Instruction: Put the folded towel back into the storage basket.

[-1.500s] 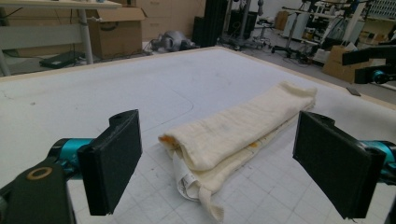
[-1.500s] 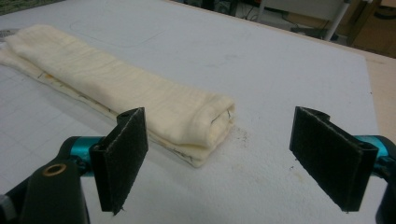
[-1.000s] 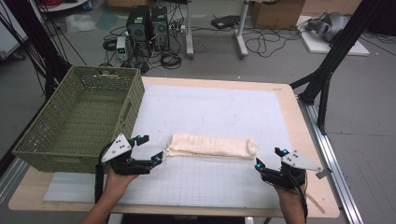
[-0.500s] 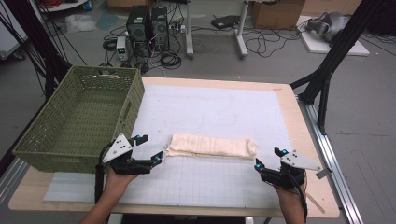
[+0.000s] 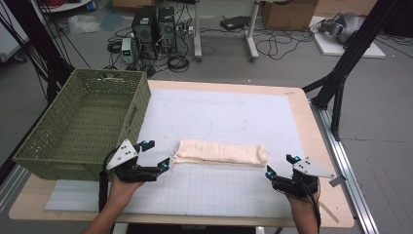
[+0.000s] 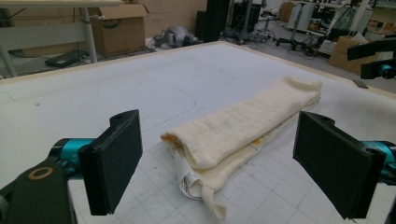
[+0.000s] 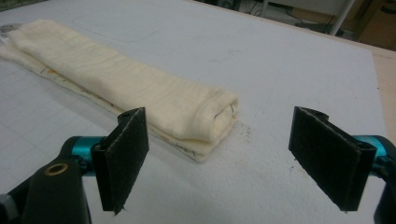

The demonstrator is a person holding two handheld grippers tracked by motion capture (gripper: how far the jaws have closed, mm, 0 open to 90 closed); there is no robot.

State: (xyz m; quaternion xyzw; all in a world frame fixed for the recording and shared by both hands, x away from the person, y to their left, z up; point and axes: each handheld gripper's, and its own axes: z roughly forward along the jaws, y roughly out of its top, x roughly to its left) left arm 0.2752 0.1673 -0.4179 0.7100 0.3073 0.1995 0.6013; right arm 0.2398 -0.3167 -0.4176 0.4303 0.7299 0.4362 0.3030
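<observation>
A cream towel point(image 5: 221, 153) folded into a long strip lies across the white gridded mat point(image 5: 219, 117). My left gripper point(image 5: 157, 155) is open just off the towel's left end, its jaws wide on either side of that end point(image 6: 219, 140) and not touching it. A white label sticks out of the fold point(image 6: 187, 179). My right gripper point(image 5: 281, 165) is open a little to the right of the towel's right end point(image 7: 205, 116), with nothing between its jaws.
A green woven basket point(image 5: 53, 146) stands empty on the table's left side, close behind my left gripper. The wooden table edge point(image 5: 336, 195) runs right of the mat. Computer towers and cables point(image 5: 156, 24) sit on the floor beyond.
</observation>
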